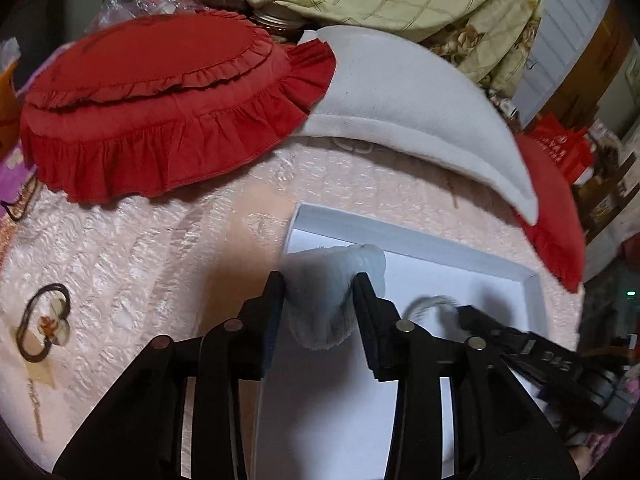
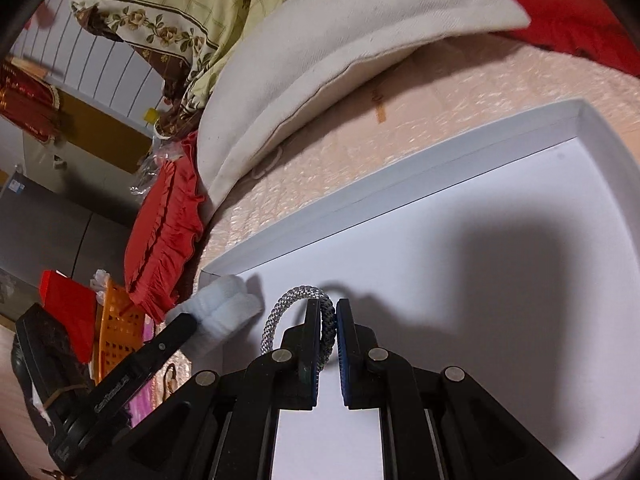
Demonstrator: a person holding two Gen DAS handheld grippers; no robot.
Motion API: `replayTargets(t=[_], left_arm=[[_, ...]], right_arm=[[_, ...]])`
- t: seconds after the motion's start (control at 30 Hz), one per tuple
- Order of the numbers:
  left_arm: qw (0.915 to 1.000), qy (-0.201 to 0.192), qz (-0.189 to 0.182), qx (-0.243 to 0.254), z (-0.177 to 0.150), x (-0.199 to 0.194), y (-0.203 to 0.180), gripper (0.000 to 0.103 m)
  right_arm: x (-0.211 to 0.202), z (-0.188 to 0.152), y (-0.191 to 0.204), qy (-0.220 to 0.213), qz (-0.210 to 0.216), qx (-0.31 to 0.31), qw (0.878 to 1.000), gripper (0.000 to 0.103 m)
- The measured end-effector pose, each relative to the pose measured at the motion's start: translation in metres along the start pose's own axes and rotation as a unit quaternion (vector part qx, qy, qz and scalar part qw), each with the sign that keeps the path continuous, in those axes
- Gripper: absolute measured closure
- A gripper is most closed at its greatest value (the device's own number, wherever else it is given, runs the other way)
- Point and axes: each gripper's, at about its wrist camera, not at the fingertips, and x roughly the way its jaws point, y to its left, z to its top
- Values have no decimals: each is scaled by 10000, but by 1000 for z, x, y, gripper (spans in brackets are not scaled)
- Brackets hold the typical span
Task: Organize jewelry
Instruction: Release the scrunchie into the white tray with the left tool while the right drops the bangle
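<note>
Left claw (image 1: pixel 319 280) is clamped on a fluffy pale-blue scrunchie (image 1: pixel 334 292), holding it over the near-left corner of the white box (image 1: pixel 534 300) that sits on the pinkish quilted bed cover (image 1: pixel 160 248). Right claw (image 2: pixel 329 308) is pinched shut on a grey braided band (image 2: pixel 288 300), hanging over the box floor just beside the left one. Off to the left on the cover there's a brown hair tie (image 1: pixel 46 322) on a card, well apart from the box, with a red frilly cushion (image 1: pixel 160 92) and a white pillow (image 1: pixel 408 100) behind.
</note>
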Motion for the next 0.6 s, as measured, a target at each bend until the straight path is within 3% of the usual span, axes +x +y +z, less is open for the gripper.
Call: replayTargets(t=[0.07,0.2,0.4,0.47,0.53,0.6], left_arm=[[9997,-28,-208,-115,-1,-8,4,60],[9987,-167,-425,-220,-4,-38,7,60],[9975,-655,-230,-127,-35,-111,13,60],[9969,-777,-98,-87,-52,-129,20,59],[9961,-866,87,-138,-72,-141,30,59],[9961,-832,192,-243,-93,-144,42,58]], right_arm=[[3,-1,7,3,-110,-133,9999,96],[-7,-2,18,-88,-177,-301,9994,96],[-55,-21,35,-195,-33,-699,9974,95],[-83,-41,42,-316,5,-1031,9942,87],[-104,-61,43,-497,-54,-1290,9904,55],[-122,-83,39,-676,-74,-1450,9871,45]])
